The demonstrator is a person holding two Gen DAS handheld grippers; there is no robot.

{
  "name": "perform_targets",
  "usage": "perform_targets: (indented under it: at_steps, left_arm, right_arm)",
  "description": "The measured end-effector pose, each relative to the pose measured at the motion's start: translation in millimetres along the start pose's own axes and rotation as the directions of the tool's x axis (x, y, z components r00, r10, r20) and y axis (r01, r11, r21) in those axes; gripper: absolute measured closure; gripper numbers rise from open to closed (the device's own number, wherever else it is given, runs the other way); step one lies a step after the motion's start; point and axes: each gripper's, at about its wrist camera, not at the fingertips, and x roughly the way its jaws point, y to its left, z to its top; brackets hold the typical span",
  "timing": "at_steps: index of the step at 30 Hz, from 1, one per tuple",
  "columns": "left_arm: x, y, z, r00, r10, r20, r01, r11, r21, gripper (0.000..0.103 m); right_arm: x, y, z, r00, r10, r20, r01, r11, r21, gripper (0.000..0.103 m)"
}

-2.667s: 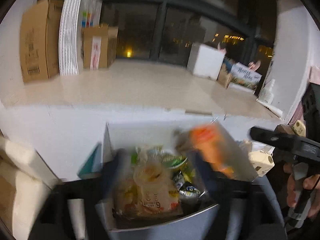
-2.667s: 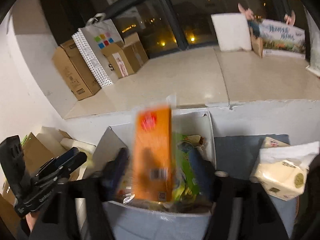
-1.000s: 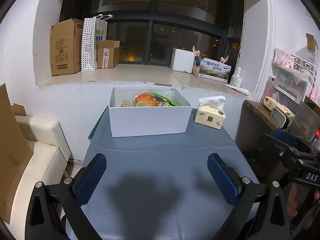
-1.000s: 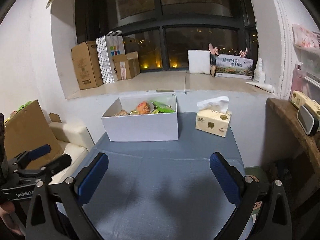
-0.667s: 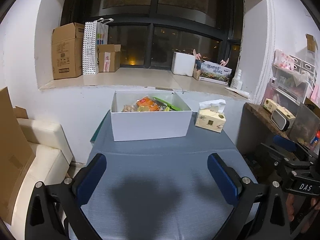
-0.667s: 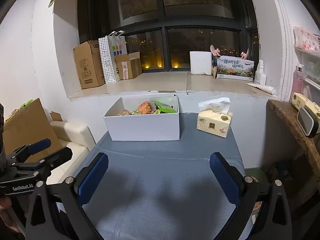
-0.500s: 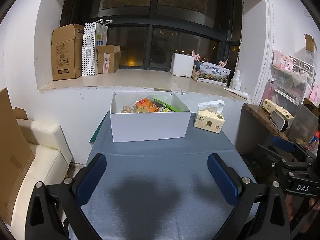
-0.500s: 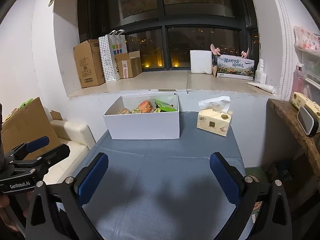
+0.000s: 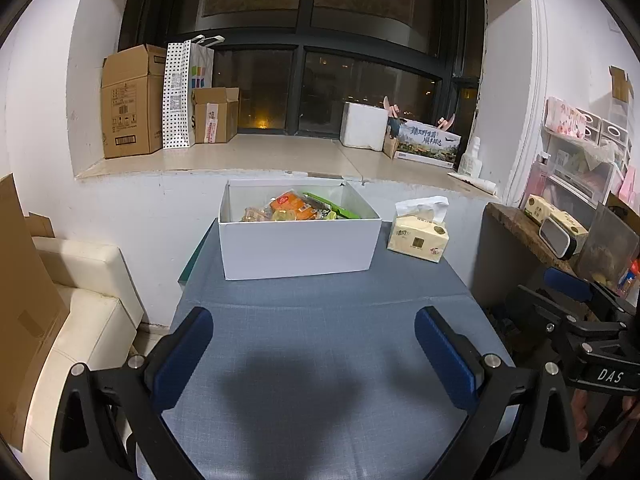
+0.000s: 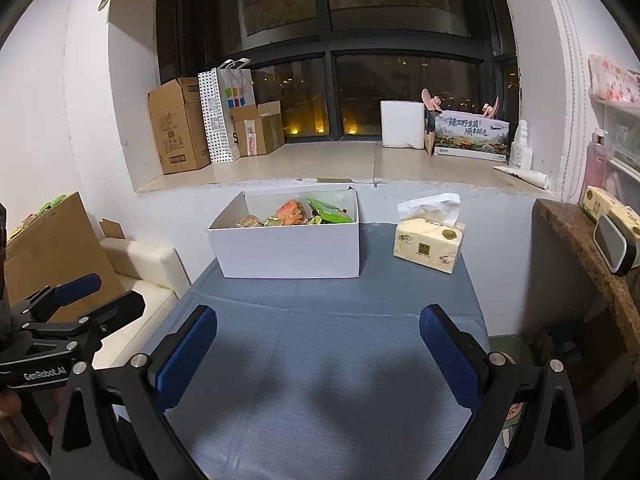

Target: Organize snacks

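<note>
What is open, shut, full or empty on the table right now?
white box: open on top, snack packets inside.
orange packet: lying in the box.
green packet: lying in the box.
tissue pack: open, a tissue sticking up.
left gripper: open, empty.
right gripper: open, empty.

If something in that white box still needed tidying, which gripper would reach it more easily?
Roughly even, perhaps the left gripper: the white box sits almost straight ahead of it, while from the right gripper it lies slightly off to the left. Both are open, empty and well back from it.
</note>
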Motion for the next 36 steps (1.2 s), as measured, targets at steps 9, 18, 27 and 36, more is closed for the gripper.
perform_targets:
  at_steps: [9,18,27,36]
  left_arm:
    - [-1.4,-0.5,-0.2,1.0,0.0,0.0,0.0,1.0,0.003,0.0]
    - [-1.0,-2.5,-0.5,1.0,0.002,-0.002,-0.002,1.0,0.007,0.0]
    - [-0.7,-4.2,-2.0,1.0,0.004,-0.003,-0.004,1.0,0.013,0.0]
    - [-0.1,-4.0,-2.8,1.0,0.003,-0.003,-0.003,1.0,0.01,0.0]
  right_arm:
    - [-0.9,0.8,-0.4,1.0,-0.006,0.0,0.006,1.0,-0.001,0.0]
    - [-2.0,1.3,-1.0,1.0,-0.003,0.002,0.003,1.0,0.001,0.0]
    - [-2.4,0.0,-0.4,1.0,-0.002,0.002,0.002,1.0,0.008,0.0]
    - [-2.5,-1.0,0.0,1.0,0.002,-0.001,-0.002,1.0,0.007,0.0]
